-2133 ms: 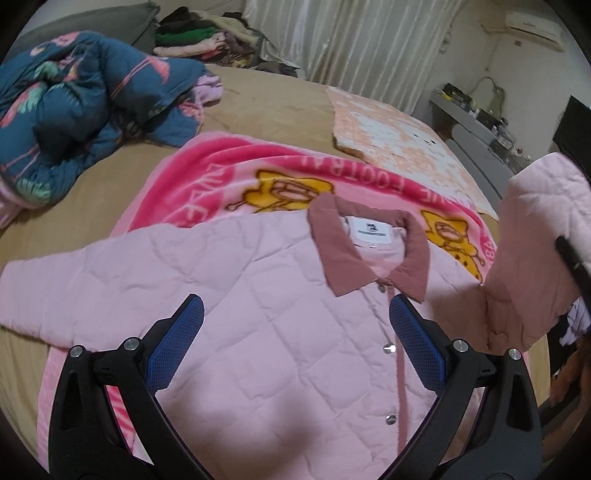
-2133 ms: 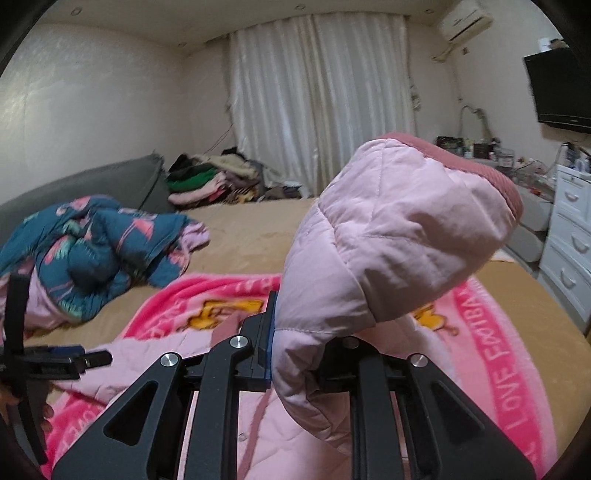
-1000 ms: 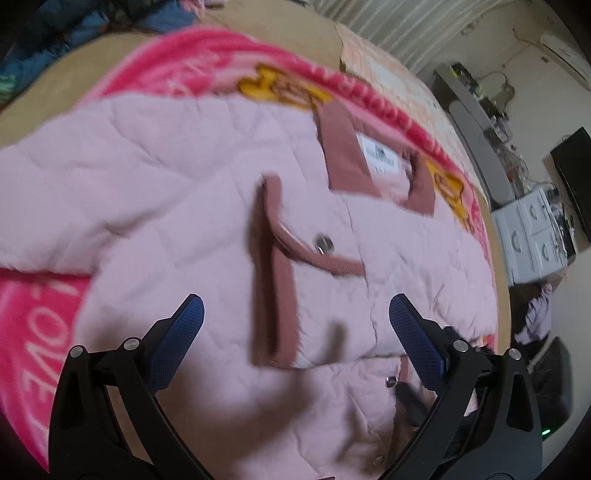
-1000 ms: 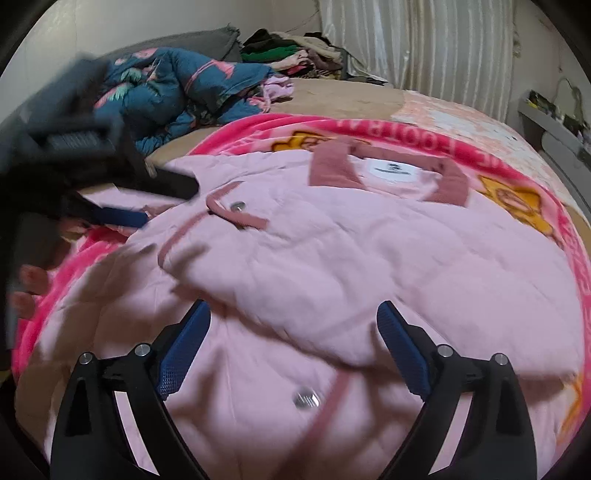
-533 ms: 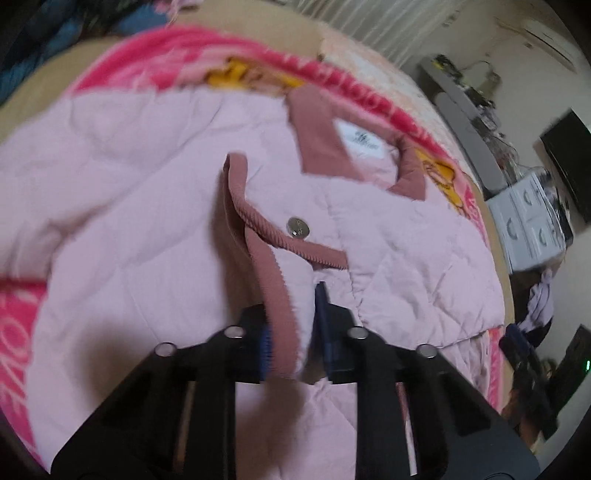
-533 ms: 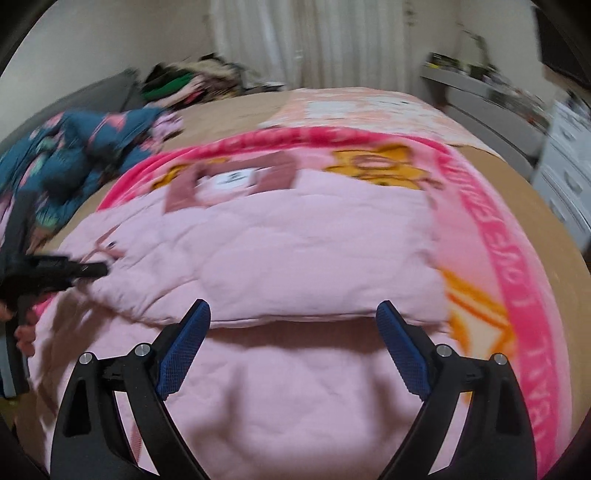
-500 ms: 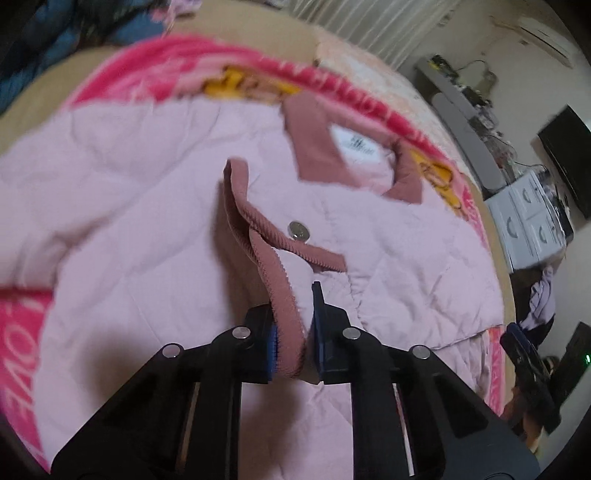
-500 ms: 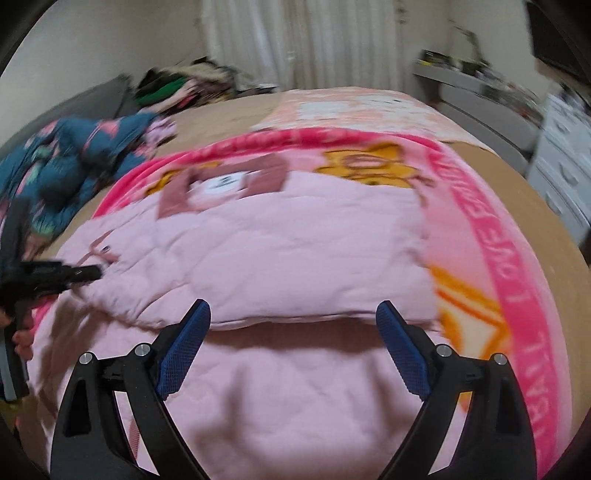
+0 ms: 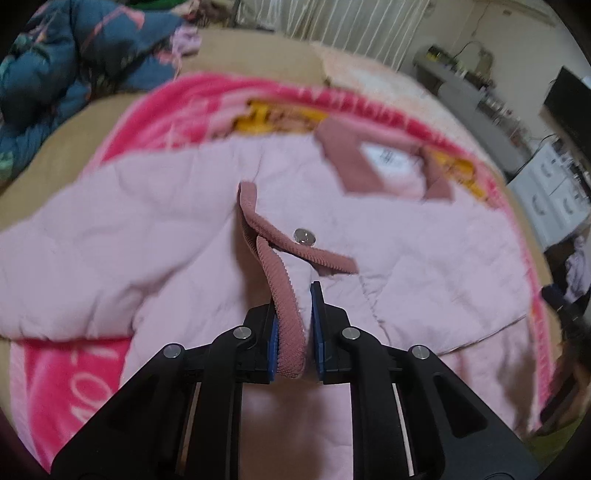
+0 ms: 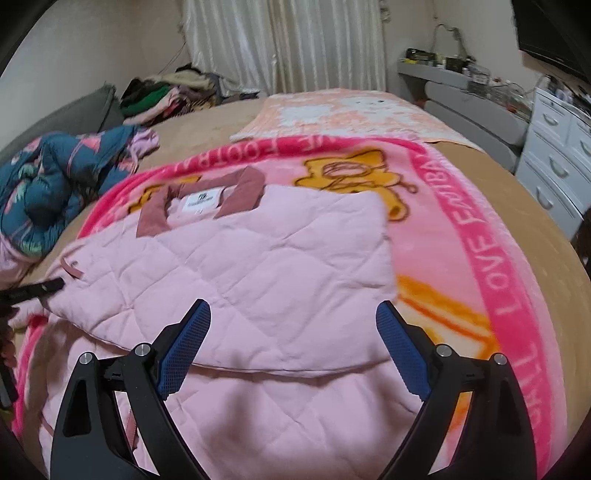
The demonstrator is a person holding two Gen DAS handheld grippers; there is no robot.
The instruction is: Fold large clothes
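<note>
Mid sleeve-fold: left gripper (image 9: pixel 294 334) was clamped on the jacket's (image 9: pixel 424 266) ribbed cuff (image 9: pixel 284 306), jacket flat ahead. Right gripper (image 10: pixel 291 349) hung wide open, empty, above it. Next probably drag the cuff across.

We record: a bed (image 10: pixel 498 192) under a tan cover; a pale curtain (image 10: pixel 295 44) hanging in pleats at the far wall; plain cream walls (image 10: pixel 92 48); a grey headboard (image 10: pixel 74 110) at the left; a white chest of drawers (image 10: pixel 554 162) on the right; a grey shelf (image 10: pixel 436 70) crowded with small items; a dark wall-mounted screen (image 10: pixel 550 33).
</note>
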